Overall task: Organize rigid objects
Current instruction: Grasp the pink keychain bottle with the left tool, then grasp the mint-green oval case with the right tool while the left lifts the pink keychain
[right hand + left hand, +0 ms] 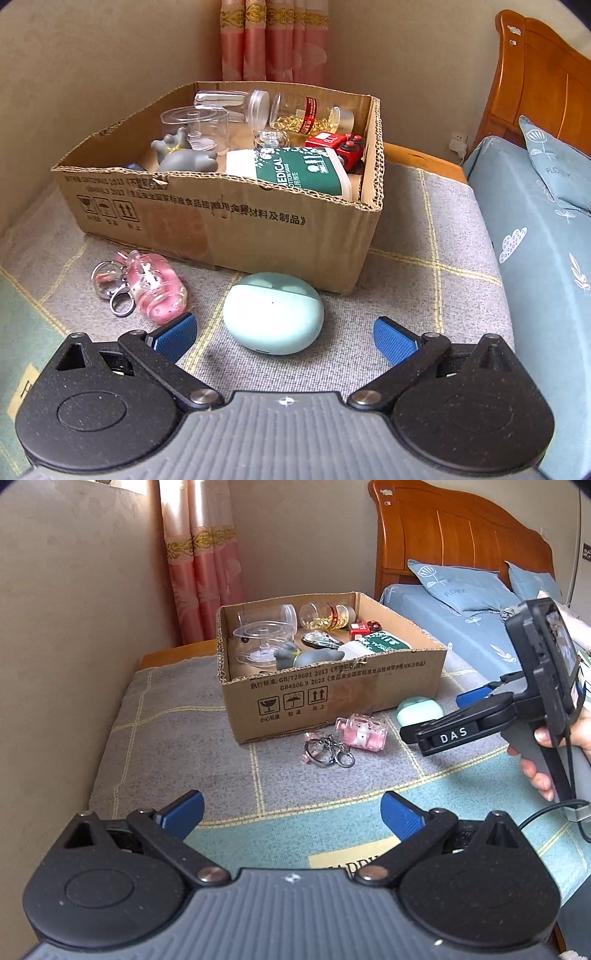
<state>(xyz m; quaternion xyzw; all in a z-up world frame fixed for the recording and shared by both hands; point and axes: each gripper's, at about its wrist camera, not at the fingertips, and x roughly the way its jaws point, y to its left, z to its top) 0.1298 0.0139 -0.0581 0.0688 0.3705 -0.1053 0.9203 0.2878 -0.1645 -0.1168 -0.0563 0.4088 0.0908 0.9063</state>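
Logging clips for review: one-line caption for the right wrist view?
Open right gripper approaches a mint case beside a pink keychain, before a filled cardboard box.

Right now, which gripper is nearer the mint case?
Right. The right gripper is open just before the mint case, which sits ahead of its fingers; the left gripper hangs open farther back.

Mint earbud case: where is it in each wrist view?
Left wrist: mint earbud case right of centre, beside the cardboard box, partly behind the right gripper.
Right wrist: centre, just ahead of the open fingers.
Shared landmark: pink keychain bottle.
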